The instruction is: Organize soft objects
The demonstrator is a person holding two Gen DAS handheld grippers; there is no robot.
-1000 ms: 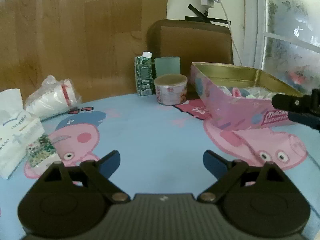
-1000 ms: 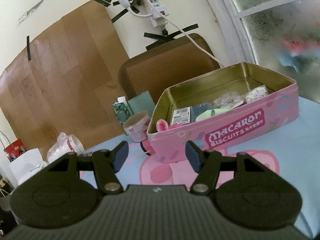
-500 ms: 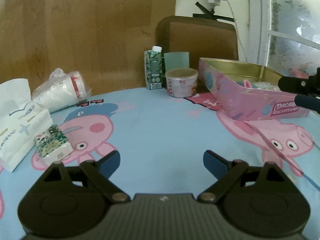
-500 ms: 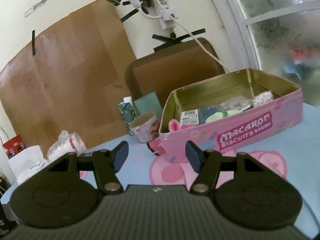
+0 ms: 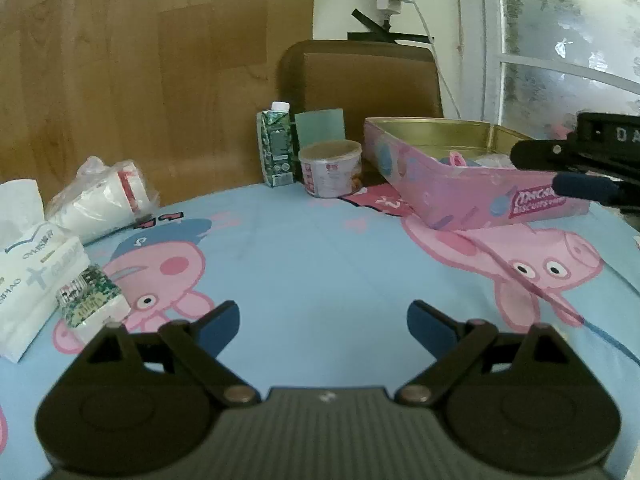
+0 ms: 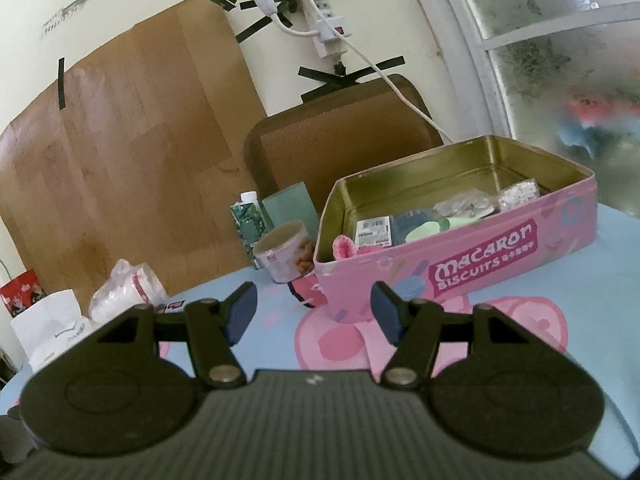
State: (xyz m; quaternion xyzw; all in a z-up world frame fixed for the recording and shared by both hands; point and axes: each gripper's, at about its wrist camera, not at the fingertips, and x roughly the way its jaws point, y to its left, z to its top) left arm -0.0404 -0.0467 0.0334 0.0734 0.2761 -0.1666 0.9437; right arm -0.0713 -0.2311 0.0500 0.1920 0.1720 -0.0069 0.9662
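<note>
Both grippers are angled down, jaws apart, nothing in them: left gripper (image 5: pixel 323 318) well short of the pink tin (image 5: pixel 460 196), right gripper (image 6: pixel 313 314) just before its corner.

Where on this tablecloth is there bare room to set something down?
Free: the wide blue stretch ahead of the left gripper, between the tissue pack and the pink biscuit tin. Crowded: the far edge, where the green carton, the tub and the bagged cups sit.
</note>
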